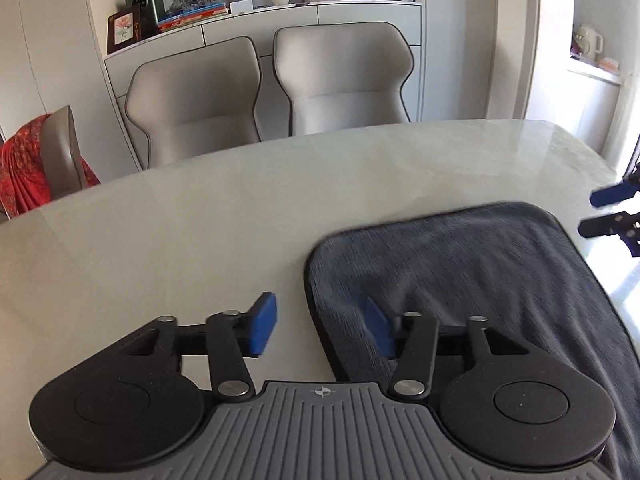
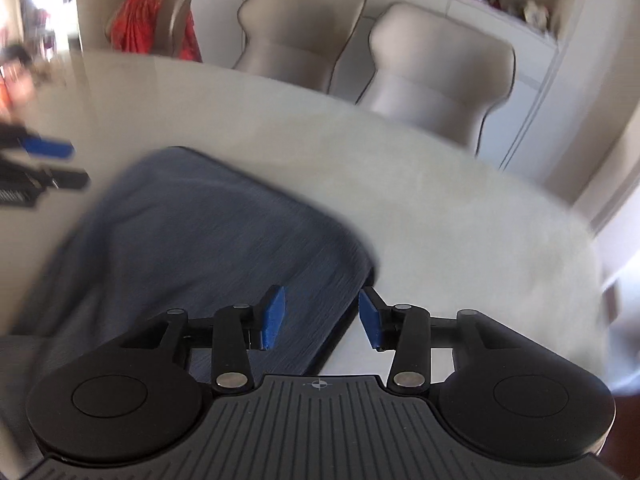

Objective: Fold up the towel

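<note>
Left wrist view: towel (image 1: 460,280) lower right, edge between parted left gripper (image 1: 320,330) pads; right gripper (image 2: 322,316) parted likewise.

Slate-blue towel (image 1: 460,280), pale marbled table (image 1: 200,232), blue-padded tongs (image 1: 320,328)

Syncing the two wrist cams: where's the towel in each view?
Left wrist: towel lower right, its left edge between the open left tongs.
Right wrist: towel lower left to centre, its right edge between the open right tongs.
Shared landmark: red cloth on chair.
</note>
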`<move>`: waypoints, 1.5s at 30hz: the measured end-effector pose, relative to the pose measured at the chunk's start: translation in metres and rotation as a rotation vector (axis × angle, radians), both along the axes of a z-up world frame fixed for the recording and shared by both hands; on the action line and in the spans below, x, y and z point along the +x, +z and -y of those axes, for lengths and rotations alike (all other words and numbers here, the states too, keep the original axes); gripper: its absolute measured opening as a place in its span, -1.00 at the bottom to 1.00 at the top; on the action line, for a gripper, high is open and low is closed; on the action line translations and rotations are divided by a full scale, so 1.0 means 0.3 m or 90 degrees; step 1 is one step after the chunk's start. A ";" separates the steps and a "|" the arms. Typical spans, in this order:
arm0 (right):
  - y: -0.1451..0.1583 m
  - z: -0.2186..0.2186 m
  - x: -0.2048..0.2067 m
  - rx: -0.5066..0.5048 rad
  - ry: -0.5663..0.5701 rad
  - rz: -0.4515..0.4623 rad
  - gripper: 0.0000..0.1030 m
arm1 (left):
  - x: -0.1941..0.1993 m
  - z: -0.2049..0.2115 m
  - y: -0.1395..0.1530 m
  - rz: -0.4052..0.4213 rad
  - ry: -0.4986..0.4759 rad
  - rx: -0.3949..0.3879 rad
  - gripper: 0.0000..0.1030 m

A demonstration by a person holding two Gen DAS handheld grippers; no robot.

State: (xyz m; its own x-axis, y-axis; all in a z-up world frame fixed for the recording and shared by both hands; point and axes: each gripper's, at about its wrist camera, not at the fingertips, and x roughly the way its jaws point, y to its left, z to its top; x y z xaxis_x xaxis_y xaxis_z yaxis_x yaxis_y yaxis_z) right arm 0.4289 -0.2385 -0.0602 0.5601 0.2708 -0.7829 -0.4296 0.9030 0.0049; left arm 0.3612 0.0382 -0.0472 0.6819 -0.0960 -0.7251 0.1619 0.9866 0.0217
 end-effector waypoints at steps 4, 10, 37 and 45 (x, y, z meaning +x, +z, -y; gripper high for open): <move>-0.038 0.049 -0.283 0.069 -0.059 -0.073 -0.17 | -0.184 -0.040 -0.036 -0.071 0.022 -0.073 0.07; -0.084 0.046 -0.488 0.101 -0.153 -0.113 -0.17 | -0.321 -0.078 -0.089 -0.128 0.064 -0.098 0.07; -0.093 0.055 -0.622 -0.084 -0.114 -0.059 -0.89 | -0.410 0.054 -0.061 -0.171 -0.034 0.068 -0.80; -0.062 0.065 -0.648 0.020 -0.080 -0.076 -0.79 | -0.490 -0.021 -0.050 -0.184 -0.005 0.123 -0.77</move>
State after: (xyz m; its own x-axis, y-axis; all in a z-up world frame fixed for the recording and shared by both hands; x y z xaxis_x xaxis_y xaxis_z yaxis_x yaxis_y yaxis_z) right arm 0.2344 -0.2581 -0.0787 0.4946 0.2302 -0.8381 -0.3088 0.9479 0.0781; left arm 0.2142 0.0444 -0.0622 0.4454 0.0577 -0.8935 0.1957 0.9675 0.1600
